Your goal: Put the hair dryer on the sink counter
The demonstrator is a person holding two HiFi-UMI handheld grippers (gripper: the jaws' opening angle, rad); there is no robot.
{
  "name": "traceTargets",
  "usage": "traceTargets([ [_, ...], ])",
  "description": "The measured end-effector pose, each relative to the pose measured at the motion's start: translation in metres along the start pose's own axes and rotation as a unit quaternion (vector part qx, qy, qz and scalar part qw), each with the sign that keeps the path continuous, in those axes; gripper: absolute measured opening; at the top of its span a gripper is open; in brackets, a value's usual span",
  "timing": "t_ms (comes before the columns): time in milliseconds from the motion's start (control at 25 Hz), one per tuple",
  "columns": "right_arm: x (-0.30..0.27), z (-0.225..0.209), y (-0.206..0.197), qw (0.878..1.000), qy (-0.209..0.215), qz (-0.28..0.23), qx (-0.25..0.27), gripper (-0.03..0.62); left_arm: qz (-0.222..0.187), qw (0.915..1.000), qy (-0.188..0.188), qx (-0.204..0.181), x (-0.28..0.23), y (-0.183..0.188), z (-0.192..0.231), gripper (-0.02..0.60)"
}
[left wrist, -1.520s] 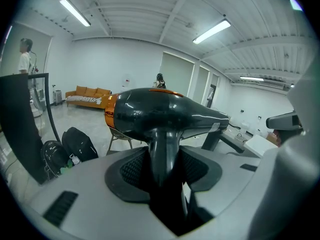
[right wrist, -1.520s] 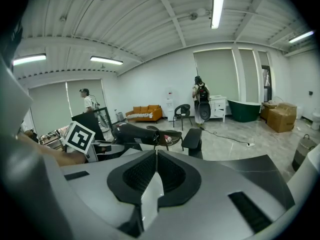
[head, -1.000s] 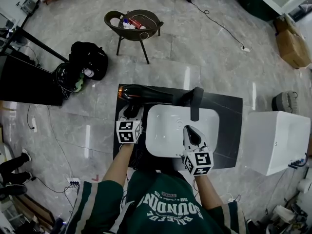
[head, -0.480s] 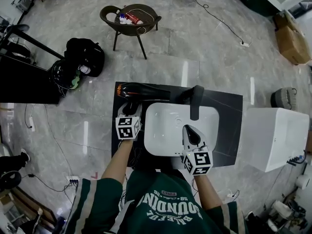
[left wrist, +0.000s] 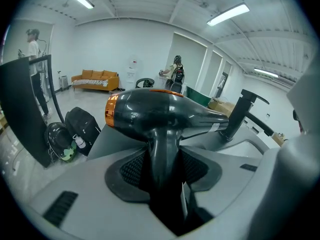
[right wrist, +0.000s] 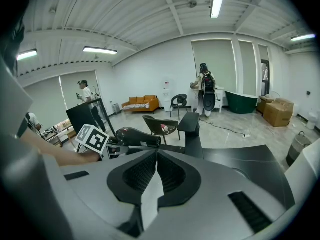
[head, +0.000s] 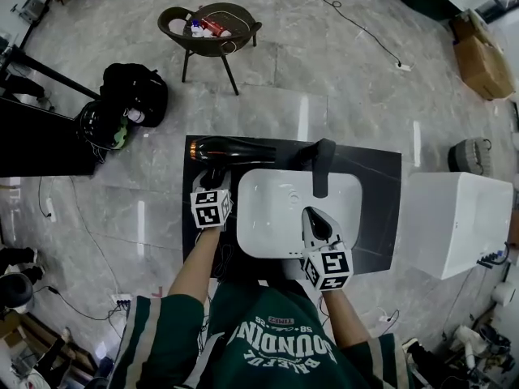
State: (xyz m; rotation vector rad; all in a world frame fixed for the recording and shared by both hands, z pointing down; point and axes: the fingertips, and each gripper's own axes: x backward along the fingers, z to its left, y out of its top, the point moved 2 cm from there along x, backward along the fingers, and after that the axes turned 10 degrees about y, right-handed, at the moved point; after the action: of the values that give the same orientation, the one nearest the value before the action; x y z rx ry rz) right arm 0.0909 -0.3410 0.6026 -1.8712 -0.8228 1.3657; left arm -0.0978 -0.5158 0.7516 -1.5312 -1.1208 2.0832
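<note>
The black hair dryer (head: 235, 148) with an orange rear ring lies crosswise over the back left of the black sink counter (head: 381, 193). My left gripper (head: 212, 177) is shut on its handle. In the left gripper view the handle (left wrist: 162, 149) stands squeezed between the pads, and the body (left wrist: 165, 111) points right toward the black faucet (left wrist: 235, 119). I cannot tell whether the dryer touches the counter. My right gripper (head: 318, 221) hovers over the white basin (head: 280, 217), shut and empty; in the right gripper view its pads (right wrist: 170, 174) meet, with the dryer (right wrist: 132, 136) beyond them at the left.
The black faucet (head: 323, 164) rises behind the basin. A white cabinet (head: 454, 221) stands right of the counter. On the floor beyond it are a round chair (head: 209, 27) holding bottles, a black bag (head: 134, 96), a cardboard box (head: 478, 51) and a cable.
My left gripper has sunk a little with the hair dryer toward the counter's back left, so the dryer looks smaller from above. The right gripper has stayed over the basin.
</note>
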Motion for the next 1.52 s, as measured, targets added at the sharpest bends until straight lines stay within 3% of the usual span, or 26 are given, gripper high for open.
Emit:
traceTargets([
  [720, 0.009, -0.006, -0.009, 1.0, -0.014, 0.0, -0.019, 0.044, 0.03, 0.9993, 0.023, 0.004, -0.017, -0.015, 0.005, 0.183],
  [1280, 0.023, -0.007, -0.015, 1.0, -0.019, -0.001, -0.023, 0.044, 0.027, 0.998, 0.051, -0.026, -0.019, -0.017, 0.003, 0.183],
  [1520, 0.032, -0.007, -0.016, 0.999, -0.021, -0.006, -0.024, 0.044, 0.043, 0.9974, 0.041, -0.041, -0.021, -0.02, -0.001, 0.186],
])
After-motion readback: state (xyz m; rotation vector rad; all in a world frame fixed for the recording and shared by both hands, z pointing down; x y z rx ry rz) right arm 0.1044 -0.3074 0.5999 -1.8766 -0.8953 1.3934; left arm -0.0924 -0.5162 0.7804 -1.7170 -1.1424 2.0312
